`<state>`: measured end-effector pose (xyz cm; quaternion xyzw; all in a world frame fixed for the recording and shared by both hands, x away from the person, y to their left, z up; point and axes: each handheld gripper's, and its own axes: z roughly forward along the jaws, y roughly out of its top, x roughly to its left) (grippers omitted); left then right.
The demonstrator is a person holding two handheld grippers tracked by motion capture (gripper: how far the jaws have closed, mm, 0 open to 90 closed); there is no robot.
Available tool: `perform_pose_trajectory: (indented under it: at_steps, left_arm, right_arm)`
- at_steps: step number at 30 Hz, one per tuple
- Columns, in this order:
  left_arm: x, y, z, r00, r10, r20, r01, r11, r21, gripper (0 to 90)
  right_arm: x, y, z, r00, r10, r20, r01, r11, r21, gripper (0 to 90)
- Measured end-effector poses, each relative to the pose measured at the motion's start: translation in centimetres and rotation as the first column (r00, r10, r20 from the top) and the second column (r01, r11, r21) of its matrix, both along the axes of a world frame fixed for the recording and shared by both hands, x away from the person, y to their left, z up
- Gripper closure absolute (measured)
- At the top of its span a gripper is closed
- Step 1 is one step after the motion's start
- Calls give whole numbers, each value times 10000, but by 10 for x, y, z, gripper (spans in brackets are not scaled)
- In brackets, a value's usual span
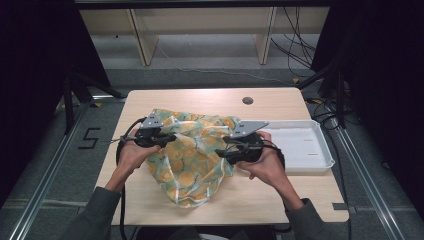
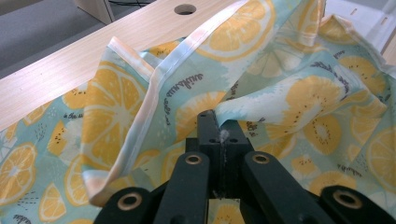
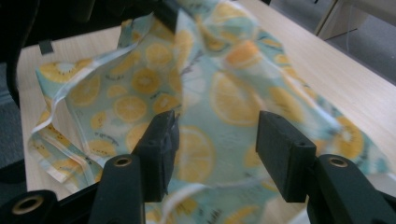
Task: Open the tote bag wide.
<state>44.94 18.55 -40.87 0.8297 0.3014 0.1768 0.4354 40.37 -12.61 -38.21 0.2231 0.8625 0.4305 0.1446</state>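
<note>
Beside the tray (image 1: 320, 159), the left gripper (image 2: 219, 133) clamps the cloth (image 1: 192, 155); the right gripper (image 3: 217, 149), jaws apart, likely needs a fresh hold to continue folding.

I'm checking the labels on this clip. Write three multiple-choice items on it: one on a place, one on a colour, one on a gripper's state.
1. Where does the white tray lie?
A. right of the cloth
B. left of the cloth
C. under the cloth

2. What colour are the fruit slices printed on the cloth?
A. red
B. yellow-orange
C. purple

3. How does the left gripper stand?
A. wide open above the table
B. shut on the cloth
C. shut on the tray

Answers:
1 A, the tray sits at the table's right edge.
2 B, yellow-orange slices on pale blue-green.
3 B, its jaws meet with a fold of cloth pinched between them.
</note>
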Motion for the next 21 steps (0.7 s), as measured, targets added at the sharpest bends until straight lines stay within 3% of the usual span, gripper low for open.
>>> perform_pose_trajectory:
  at_steps: [2, 3, 4, 5, 6, 7, 8, 9, 10, 11, 13, 14, 15, 18, 21]
  left_arm:
    - [0, 0, 0, 10000, -13, -10, 13, 10000, -12, 898]
    - [0, 0, 0, 10000, 24, -60, -24, 10000, -52, 898]
    - [0, 0, 0, 10000, 24, -60, -24, 10000, -52, 898]
    - [0, -1, 0, 9999, 110, -70, -112, 9994, -313, 898]
    - [0, -1, 0, 9999, 110, -70, -112, 9994, -313, 898]
    - [0, 0, 1, 9999, 108, -65, -109, 9997, -197, 898]
    - [1, 1, 1, 9999, 53, -120, -56, 9997, -236, 898]
    - [1, 1, 2, 9999, 62, -151, -67, 9994, -341, 897]
    - [1, -1, 1, 9998, 183, -98, -187, 9986, -502, 897]
    - [1, -1, 2, 9998, 202, -60, -205, 9981, -573, 897]
    - [1, -1, 3, 9999, 114, -40, -117, 9980, -621, 897]
    - [1, -1, 3, 9999, 114, -40, -117, 9980, -621, 896]
    - [1, 0, 4, 9999, 96, -45, -99, 9977, -672, 896]
    - [3, 0, 4, 9999, 159, 22, -157, 9966, -809, 896]
    - [6, -2, 5, 9998, 139, 109, -129, 9963, -852, 896]
  right_arm:
    - [0, 6, -5, 10000, 47, -68, -49, 9997, -248, 466]
    - [2, 18, -18, 9998, 81, -193, -91, 9986, -530, 447]
    - [2, 18, -18, 9998, 81, -193, -91, 9986, -530, 447]
    - [4, 24, -28, 9999, 42, -107, -50, 9967, -811, 433]
    - [4, 24, -28, 9999, 42, -107, -50, 9967, -811, 433]
    - [7, 31, -38, 9998, -141, -148, 123, 9931, -1169, 422]
    - [7, 31, -38, 9998, -141, -148, 123, 9931, -1169, 422]
    - [10, 36, -47, 9975, -669, -223, 628, 9868, -1490, 417]
    - [10, 36, -47, 9975, -669, -223, 628, 9868, -1490, 417]
    - [12, 39, -51, 9960, -884, -93, 853, 9801, -1790, 499]
    - [16, 38, -53, 9976, -667, 168, 688, 9755, -2092, 695]
    - [16, 38, -53, 9976, -667, 168, 688, 9755, -2092, 695]
    - [22, 33, -50, 9973, -636, 367, 702, 9720, -2241, 859]
    - [30, 22, -38, 9936, -804, 800, 937, 9792, -1800, 900]
    - [41, 13, -22, 9817, -1060, 1583, 1247, 9857, -1131, 900]
